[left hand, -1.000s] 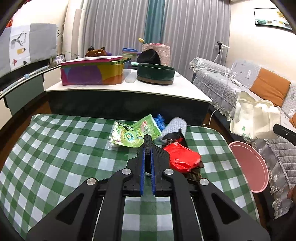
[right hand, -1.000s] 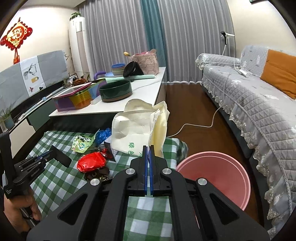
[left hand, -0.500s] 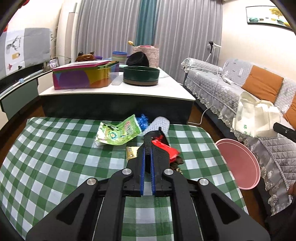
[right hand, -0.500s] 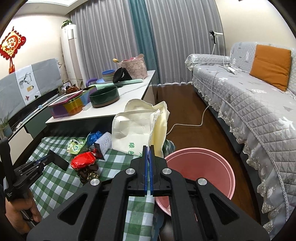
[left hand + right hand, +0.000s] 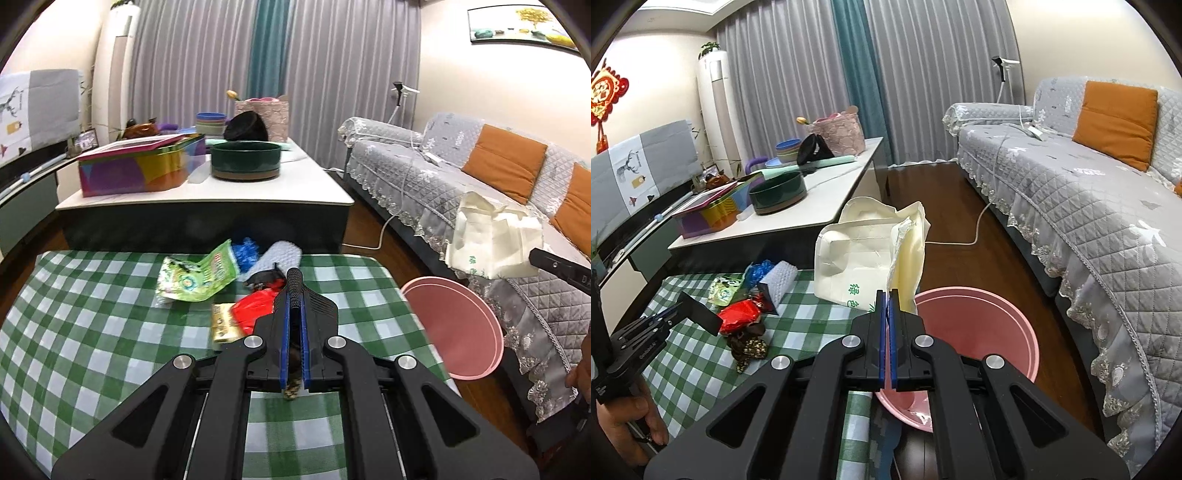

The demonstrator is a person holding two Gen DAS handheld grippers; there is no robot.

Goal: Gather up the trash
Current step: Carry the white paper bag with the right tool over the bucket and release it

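While the right gripper (image 5: 887,295) pinches a crumpled cream bag (image 5: 864,254) above the pink bin (image 5: 1004,325), the left gripper (image 5: 294,280) clamps a dark, speckled wrapper (image 5: 292,387).

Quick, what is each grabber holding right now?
Left gripper: shut on a dark brown speckled wrapper.
Right gripper: shut on a cream white paper bag, above the pink plastic bin.
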